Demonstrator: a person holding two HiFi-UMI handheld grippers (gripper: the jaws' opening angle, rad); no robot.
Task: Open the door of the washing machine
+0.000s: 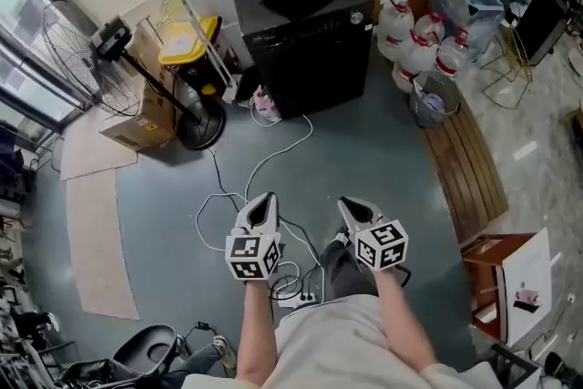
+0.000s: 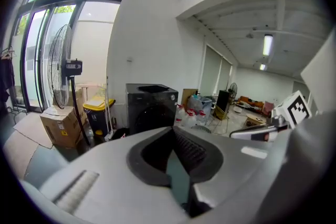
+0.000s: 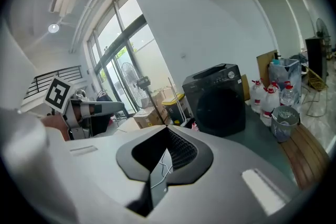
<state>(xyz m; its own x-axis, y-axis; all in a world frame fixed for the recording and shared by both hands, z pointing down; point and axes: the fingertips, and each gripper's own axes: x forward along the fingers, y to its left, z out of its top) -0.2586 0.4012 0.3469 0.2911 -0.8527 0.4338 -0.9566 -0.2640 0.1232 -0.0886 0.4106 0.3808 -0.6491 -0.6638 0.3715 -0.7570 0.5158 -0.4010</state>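
Washer [image 1: 310, 41] door shut, panel print unreadable; L gripper [image 1: 266, 199], R gripper [image 1: 350, 205] closed.

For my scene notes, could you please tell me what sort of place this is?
Likely a utility or storage corner of a workplace: a black washing machine stands on the bare floor, with a standing fan, a cardboard box and water jugs around it.

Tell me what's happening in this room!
A person holds the left hand-held gripper and the right hand-held gripper, one in each hand. Both are shut and empty. They point across the floor at the black washing machine by the wall. Its door looks shut, and neither one touches it yet.
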